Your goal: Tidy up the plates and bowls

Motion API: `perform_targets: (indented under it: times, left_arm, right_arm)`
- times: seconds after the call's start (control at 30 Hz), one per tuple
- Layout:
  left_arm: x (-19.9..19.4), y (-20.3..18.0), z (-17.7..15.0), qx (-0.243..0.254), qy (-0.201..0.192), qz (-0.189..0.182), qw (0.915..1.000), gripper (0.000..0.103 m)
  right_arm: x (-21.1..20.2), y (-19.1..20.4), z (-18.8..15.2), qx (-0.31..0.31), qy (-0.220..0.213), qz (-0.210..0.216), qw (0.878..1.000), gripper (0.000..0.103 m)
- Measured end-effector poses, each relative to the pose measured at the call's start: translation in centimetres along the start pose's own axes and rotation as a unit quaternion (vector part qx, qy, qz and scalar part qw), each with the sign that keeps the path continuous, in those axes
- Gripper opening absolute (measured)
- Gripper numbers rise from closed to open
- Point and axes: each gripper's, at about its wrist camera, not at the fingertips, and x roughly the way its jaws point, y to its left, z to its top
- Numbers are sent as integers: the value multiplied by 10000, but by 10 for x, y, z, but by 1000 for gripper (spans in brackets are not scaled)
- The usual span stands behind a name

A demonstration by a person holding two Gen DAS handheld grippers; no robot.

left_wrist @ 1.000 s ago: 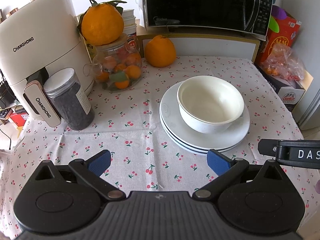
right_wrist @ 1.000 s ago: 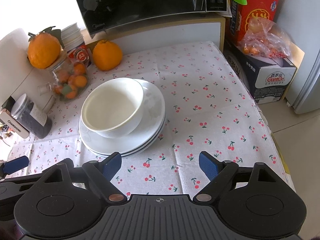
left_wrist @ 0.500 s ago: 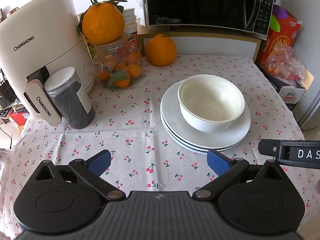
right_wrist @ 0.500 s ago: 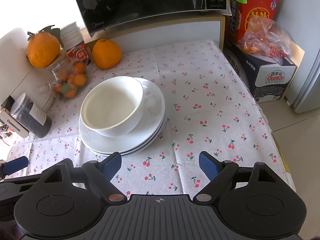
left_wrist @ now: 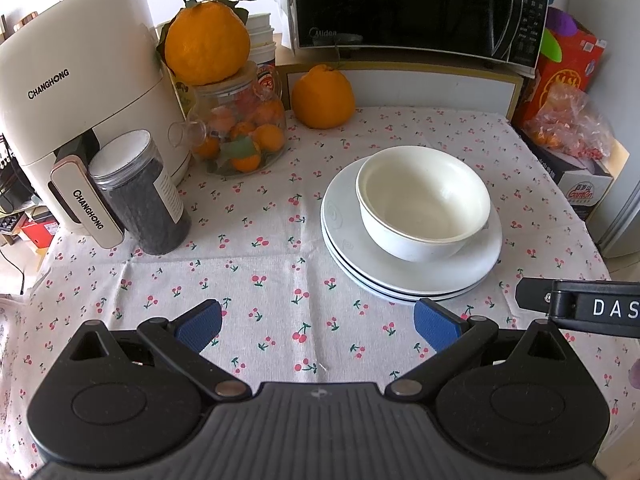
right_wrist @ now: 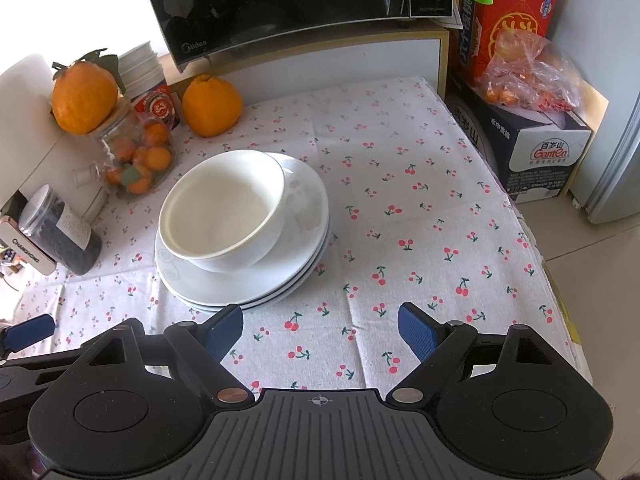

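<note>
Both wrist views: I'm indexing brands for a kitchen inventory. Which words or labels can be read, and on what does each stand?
"CHANGHONG": air fryer body, and again on its handle.
"Midea": microwave door, lower left corner.
"Ganten": dark carton, under Chinese characters.
"DAS": right gripper arm in the left view, cut off by the frame edge.
Too small or blurred: microwave button panel, dark jar label, red box print, red tin emblem.

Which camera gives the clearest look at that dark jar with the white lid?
The left wrist view: the dark jar stands near and whole beside the white appliance. The right wrist view shows it small at the left edge.
</note>
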Motion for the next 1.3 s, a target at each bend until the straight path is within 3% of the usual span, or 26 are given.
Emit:
perform_targets:
  times: [1.3]
  left_arm:
    - [2,-4,-2,50,120,85,9999,102]
  right_arm:
    - [3,-2,-2,-11,17,-20,10000,87]
